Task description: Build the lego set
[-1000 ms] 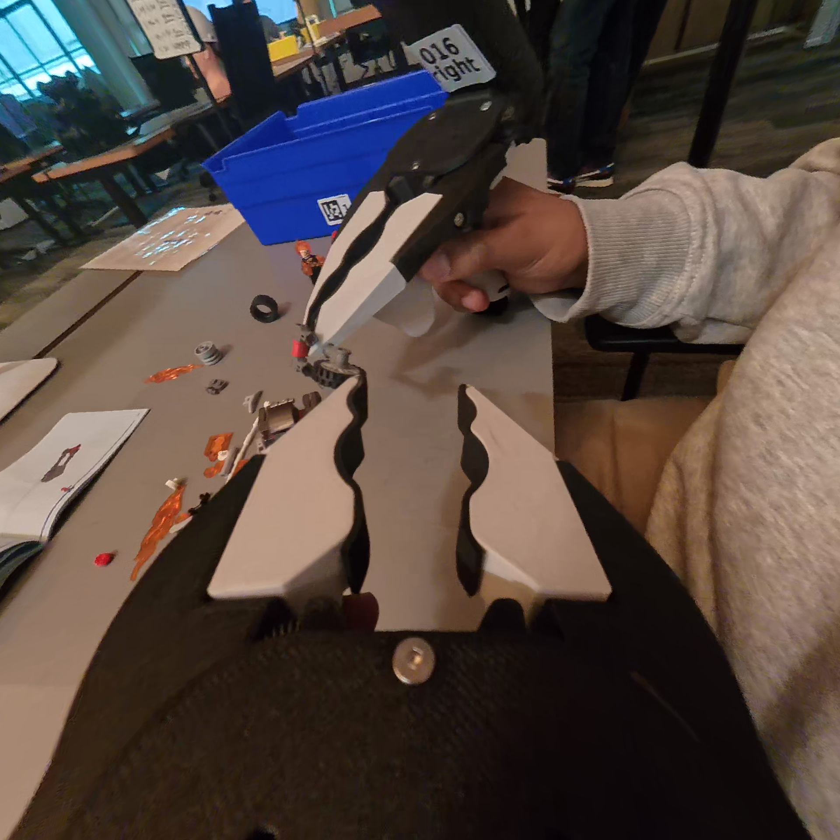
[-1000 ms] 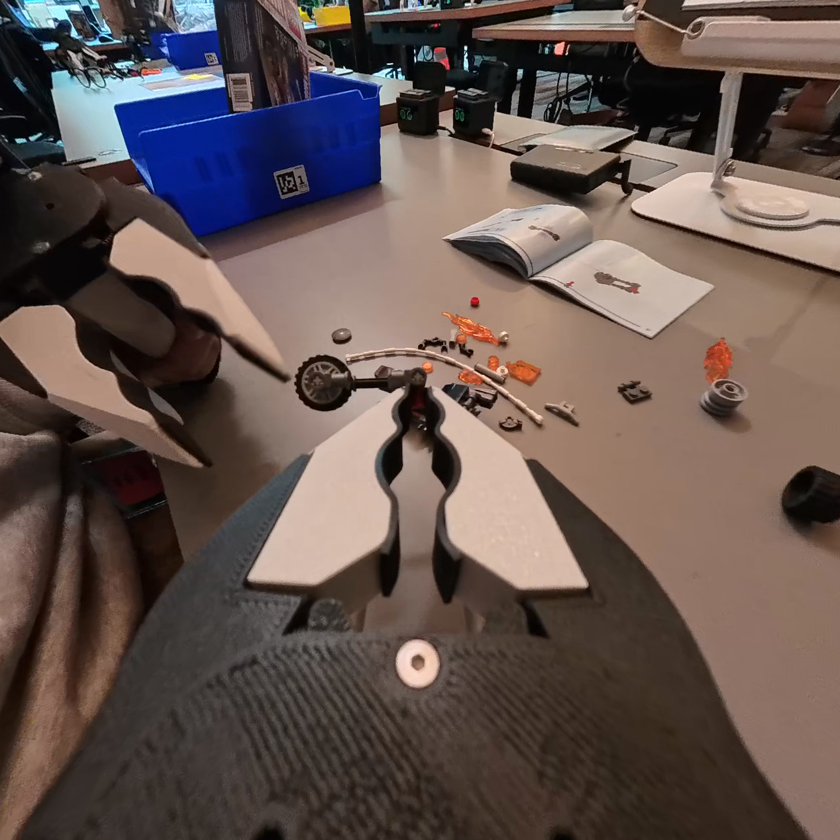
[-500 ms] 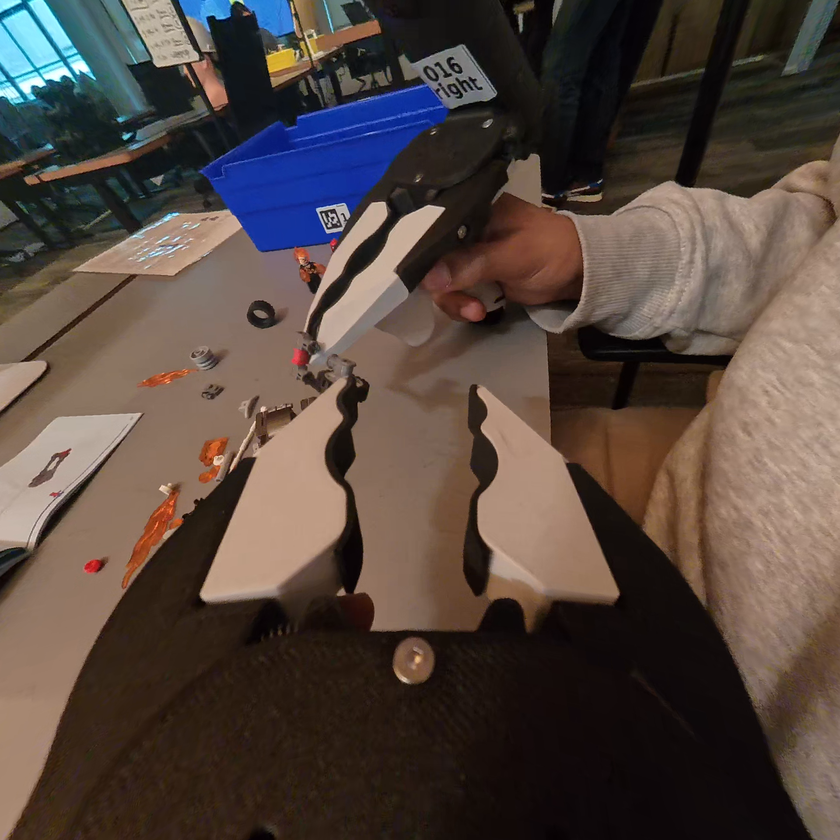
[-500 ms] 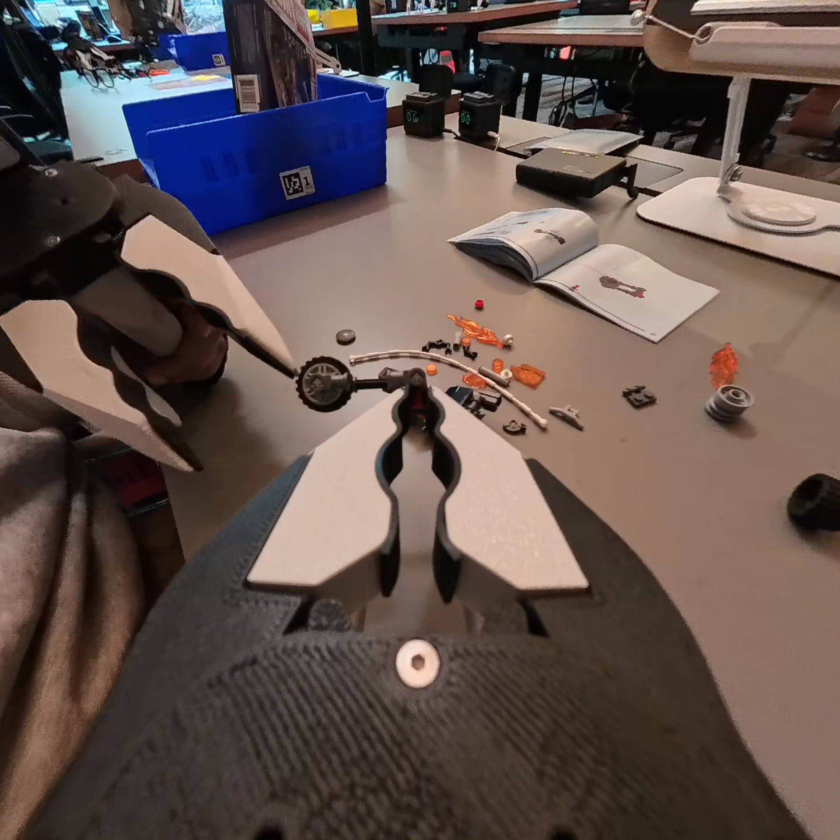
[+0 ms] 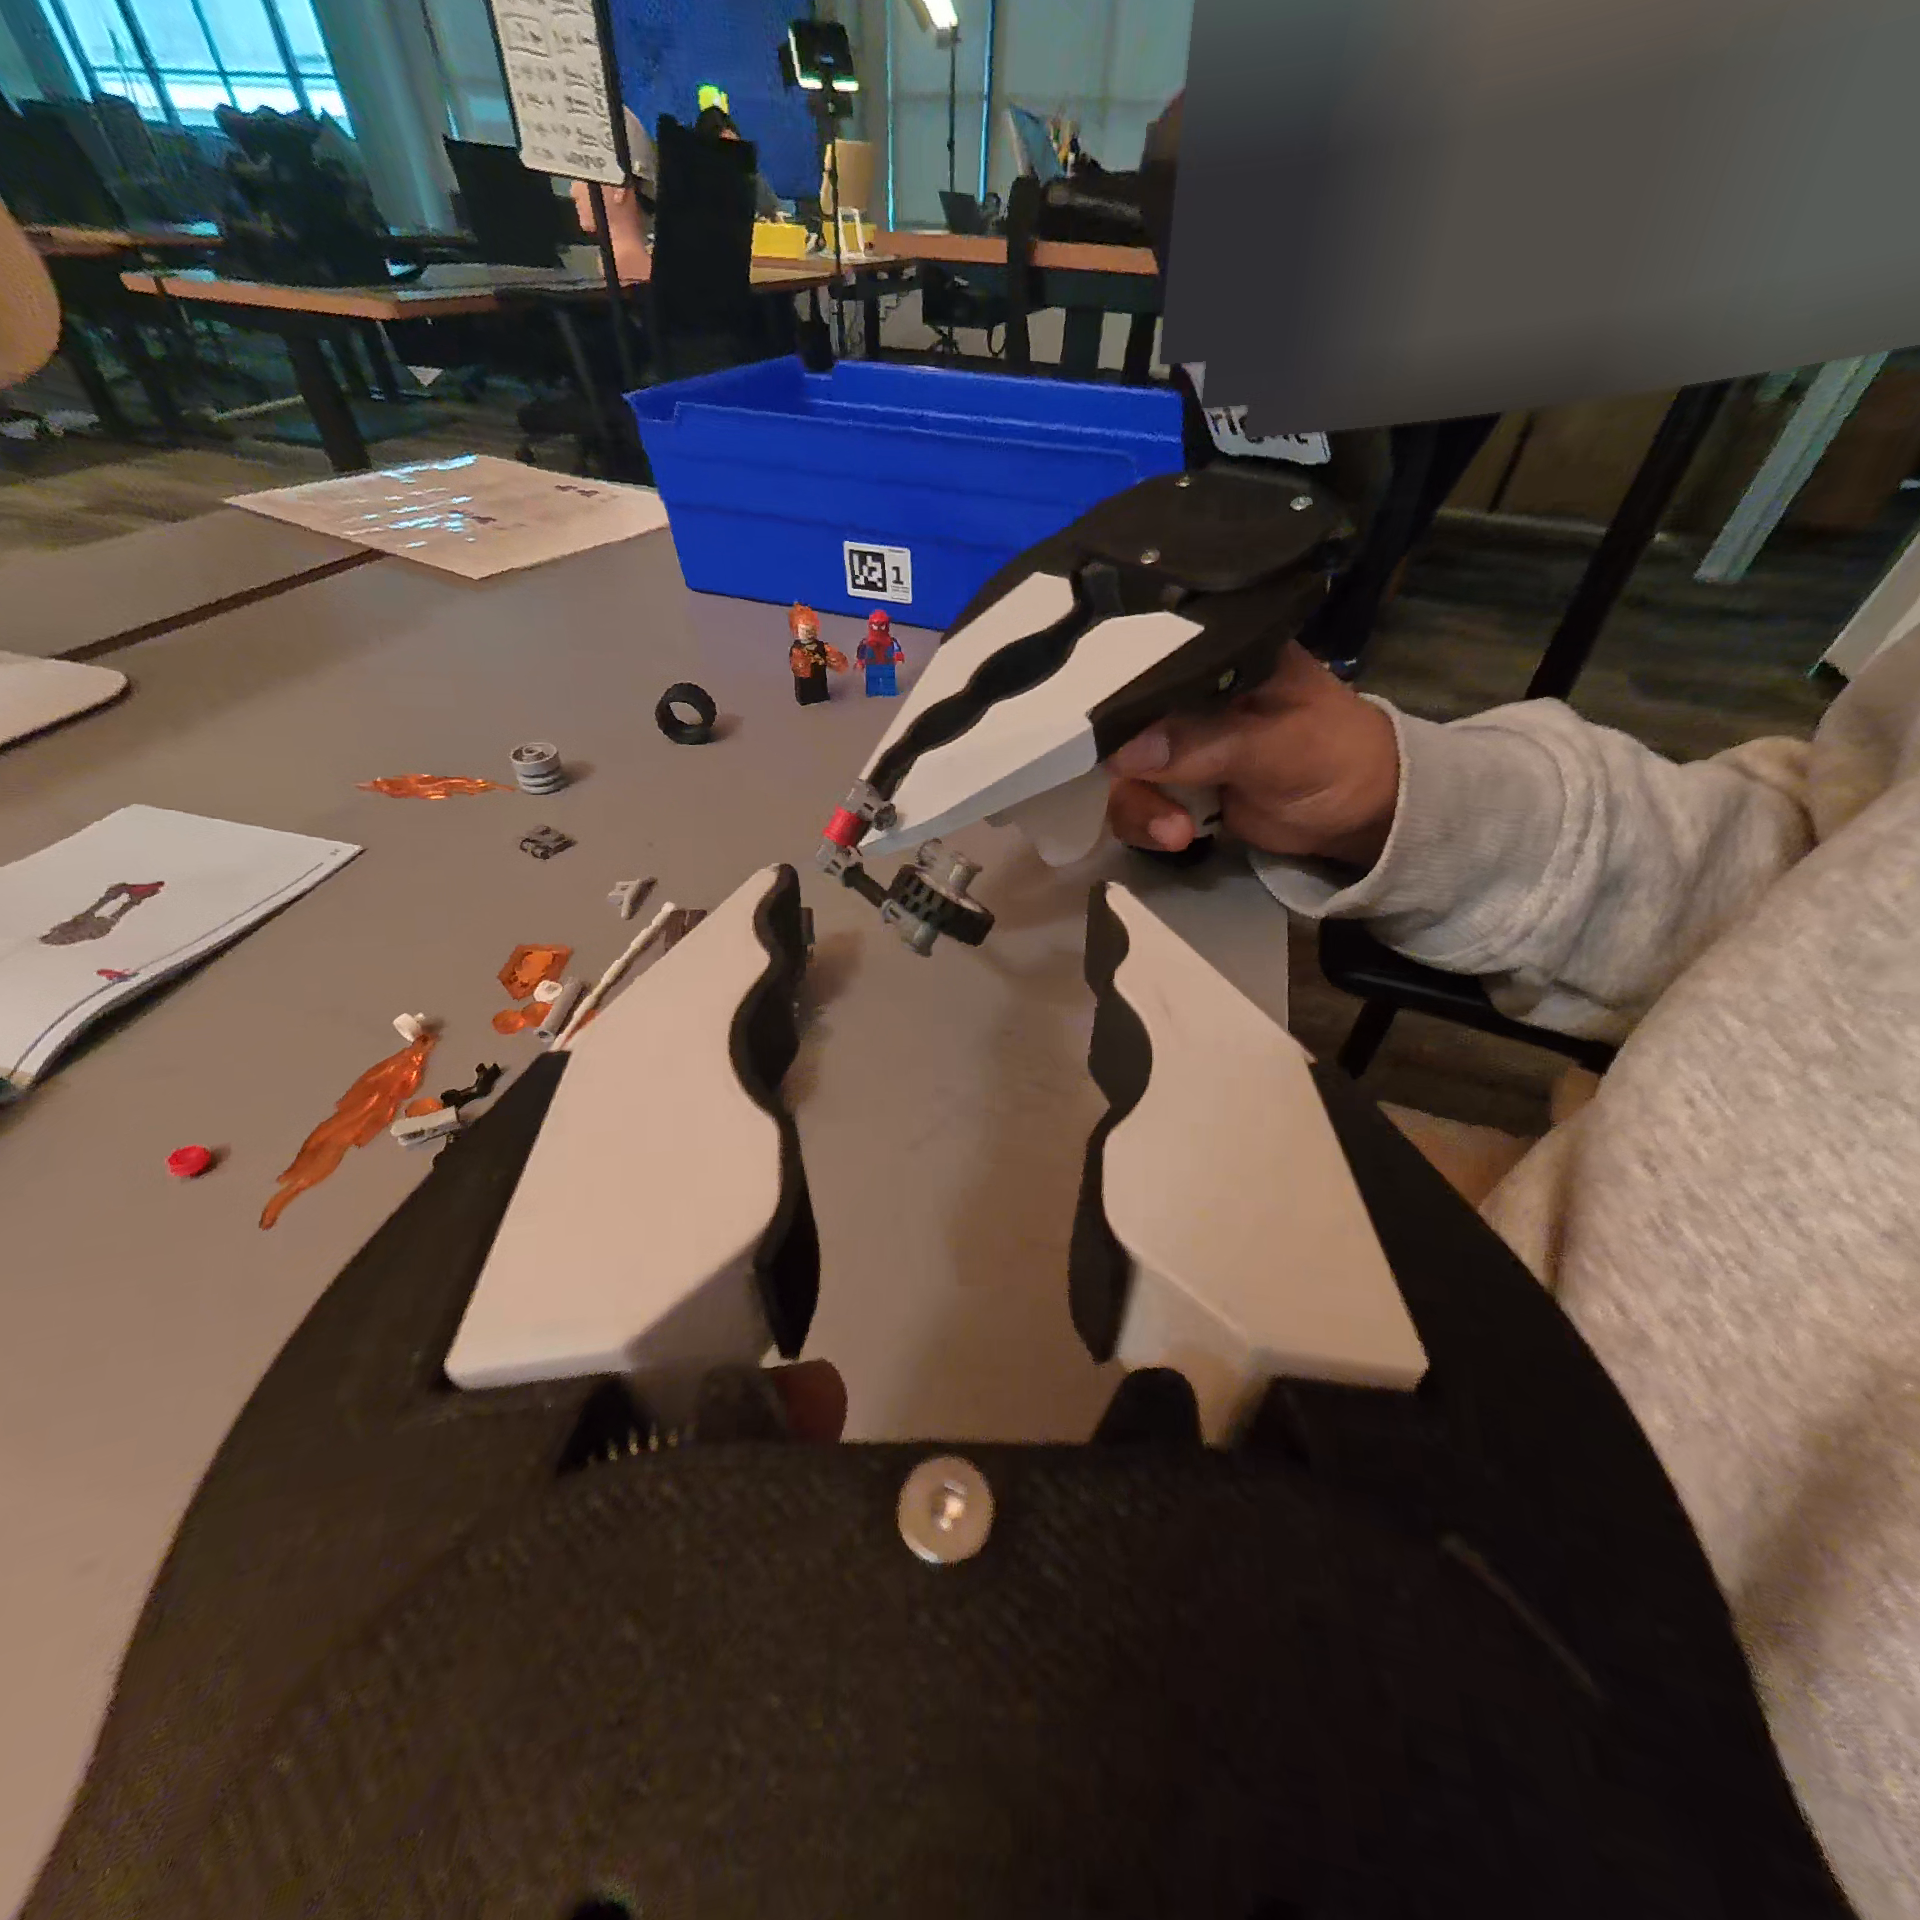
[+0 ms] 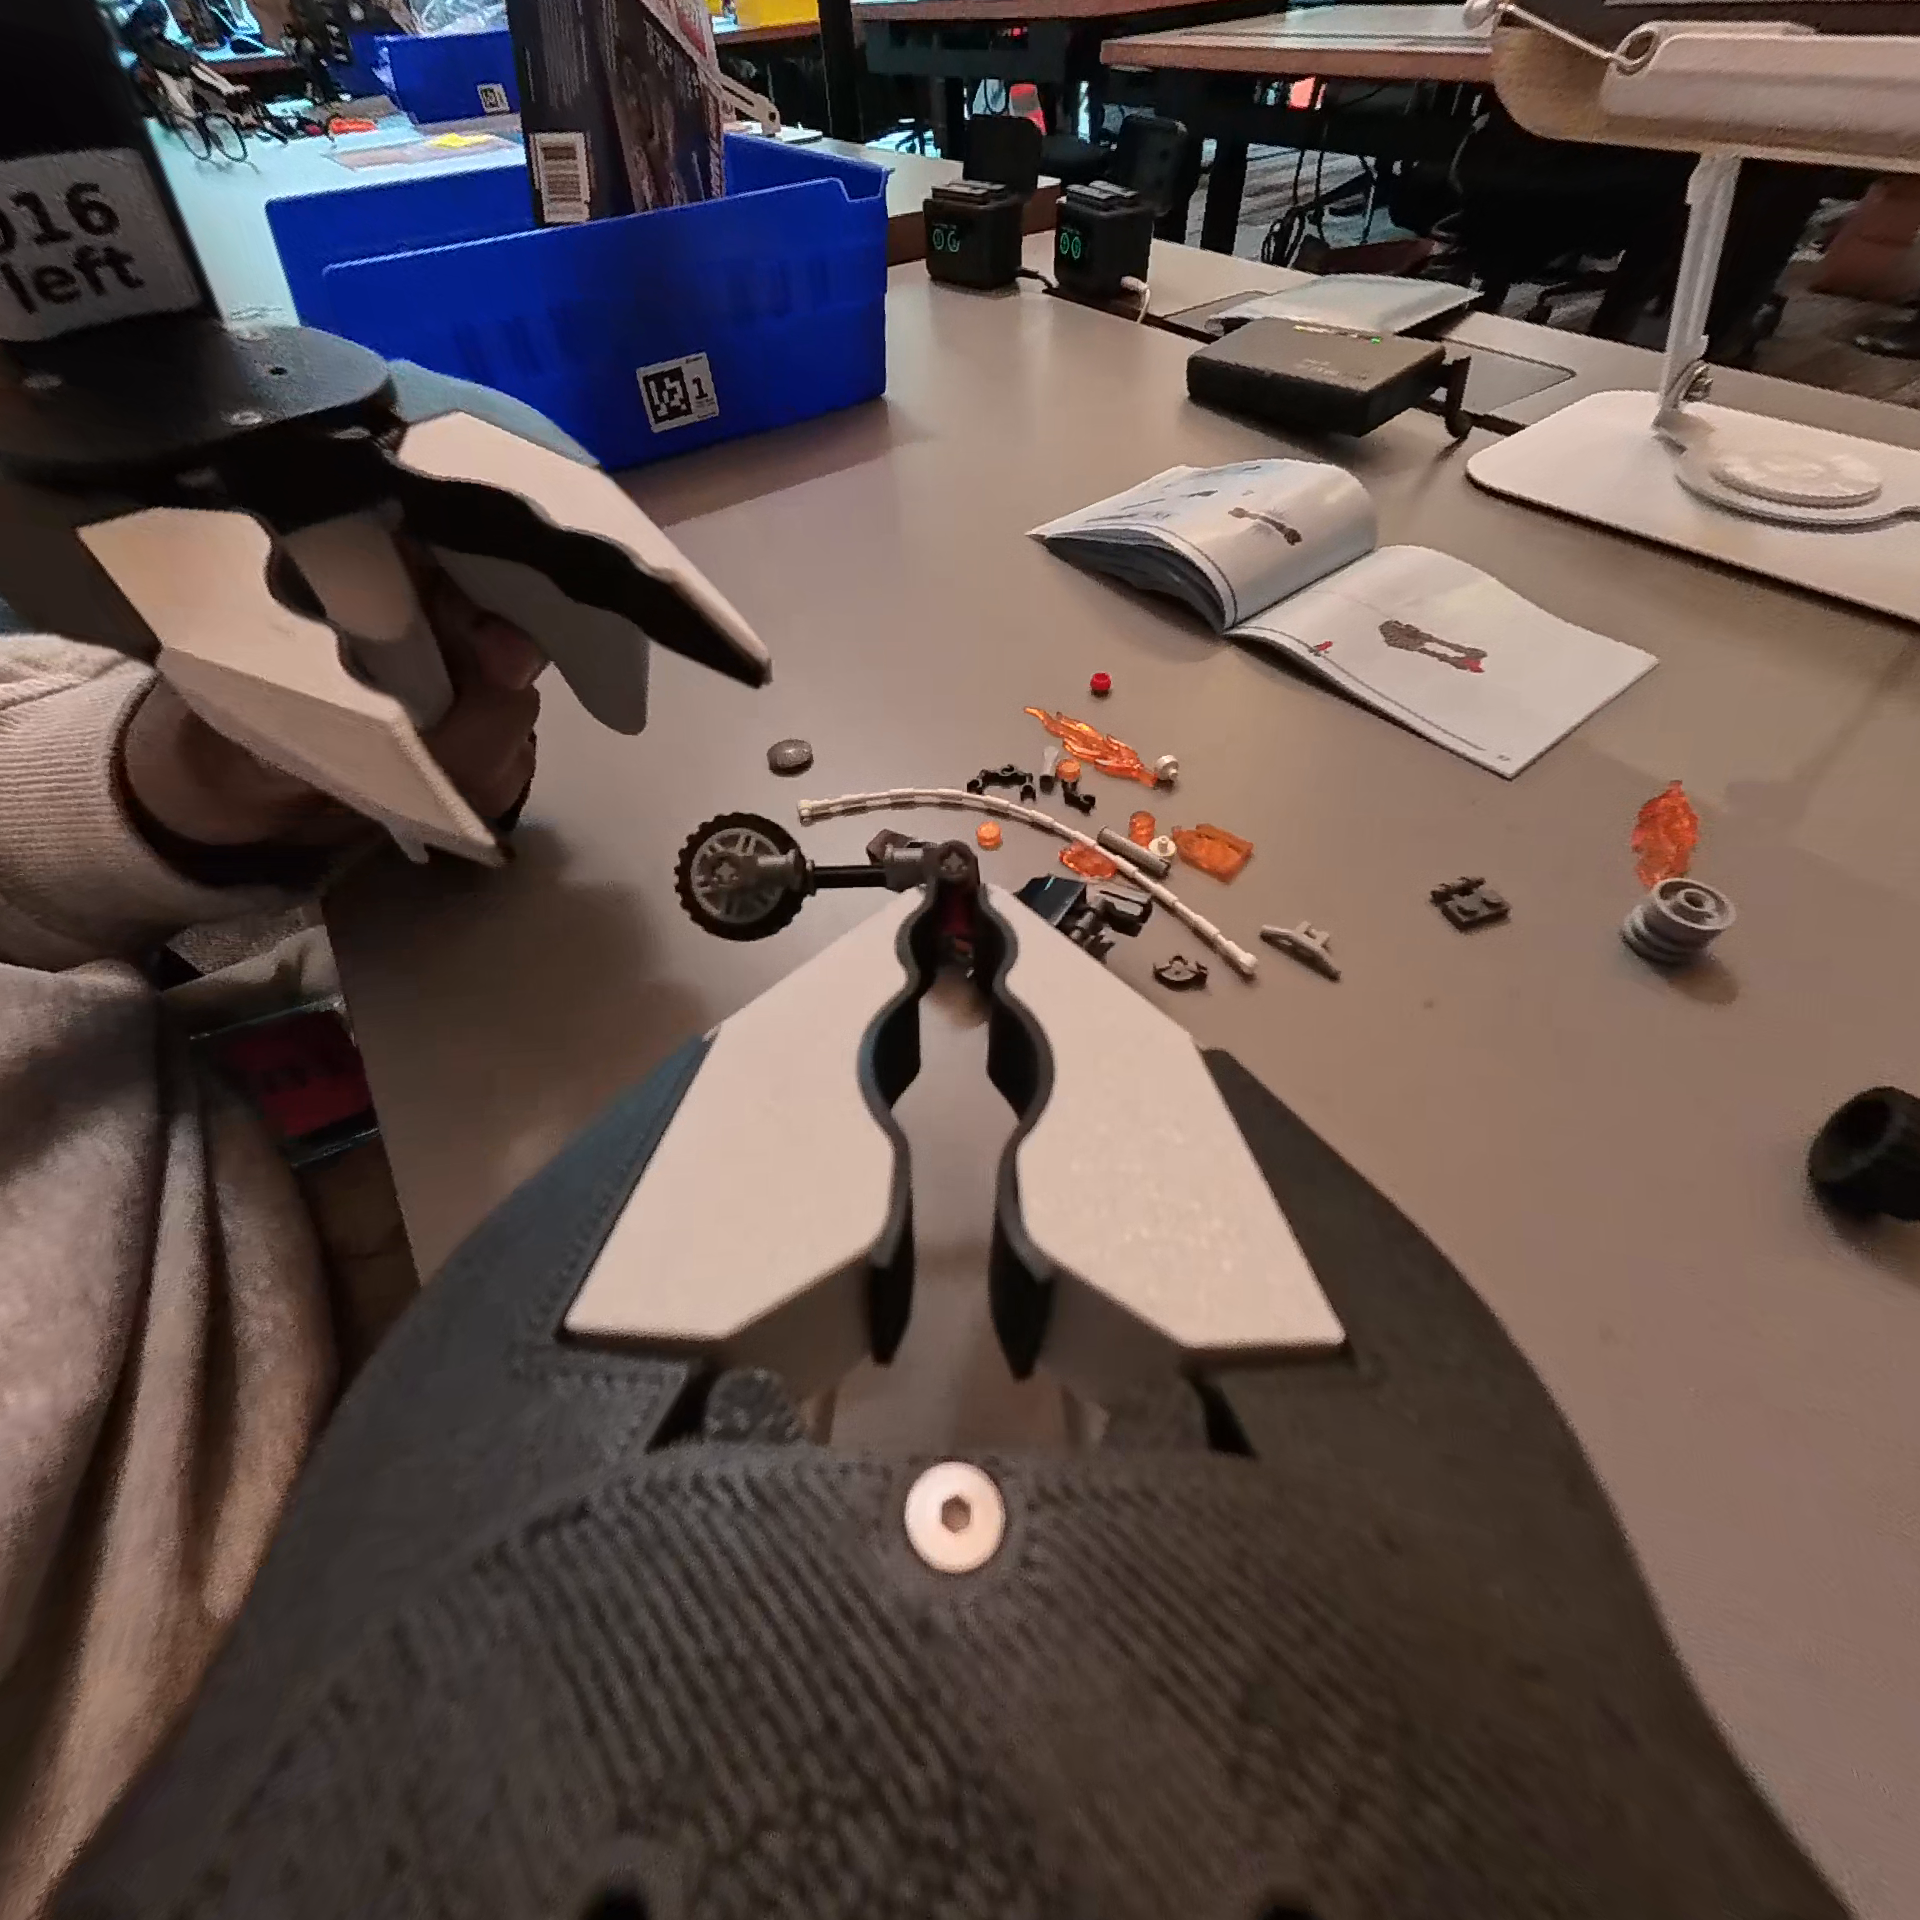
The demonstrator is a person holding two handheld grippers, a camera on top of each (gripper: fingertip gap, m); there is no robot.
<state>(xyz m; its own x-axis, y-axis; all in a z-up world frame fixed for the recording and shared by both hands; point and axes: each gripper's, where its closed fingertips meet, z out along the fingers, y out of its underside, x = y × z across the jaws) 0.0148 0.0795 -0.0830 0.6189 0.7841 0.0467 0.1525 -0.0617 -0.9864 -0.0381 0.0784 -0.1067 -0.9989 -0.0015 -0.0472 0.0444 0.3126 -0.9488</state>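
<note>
We clench our right gripper (image 6: 951, 904) on the red end of the wheel assembly (image 6: 821, 878), lifting it above the counter (image 6: 1455, 1091) so our released left gripper (image 5: 940, 914) can approach its wheel.

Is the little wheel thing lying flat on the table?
No, the right gripper is shut on the wheel assembly and holds it up off the table, its wheel sticking out to the side.
</note>
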